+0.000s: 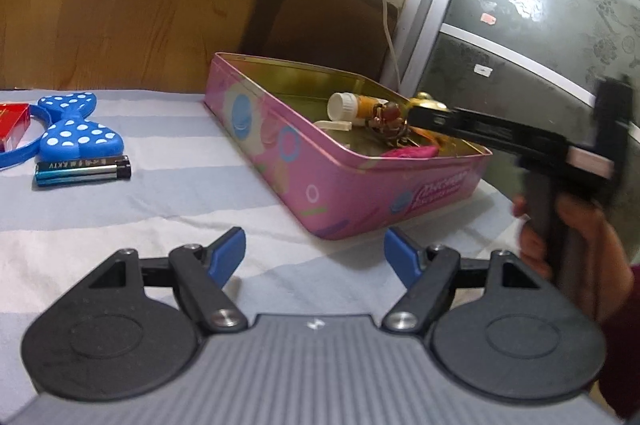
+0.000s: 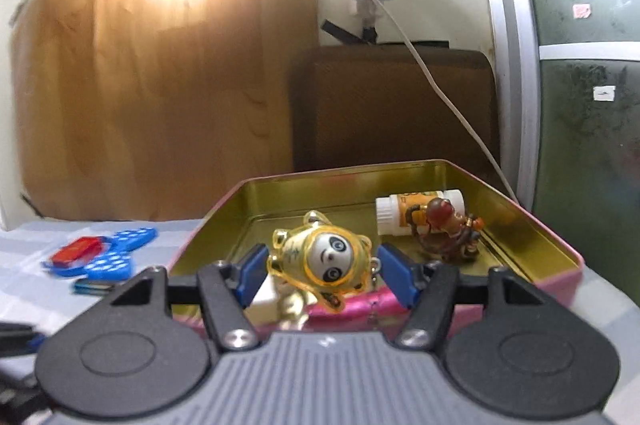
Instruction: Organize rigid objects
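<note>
The panda charm (image 2: 325,261) is being held between the pads of the right tool (image 2: 322,275), directly above the pink tin (image 2: 556,245). Judged light, rigid and glossy, it is best gripped across the body. The left tool (image 1: 315,257) is being kept apart, empty, above the striped cloth (image 1: 160,201) covering the desk.

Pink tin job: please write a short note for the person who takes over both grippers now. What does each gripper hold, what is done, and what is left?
Left gripper: open, empty, over the striped cloth.
Right gripper: shut on the panda keychain, above the pink tin.
Done: bottle, brown figurine and a pink item lie in the tin.
Left: put the panda keychain in, then probably the blue dotted bow, lighter and red box, all on the cloth beside the tin.
</note>
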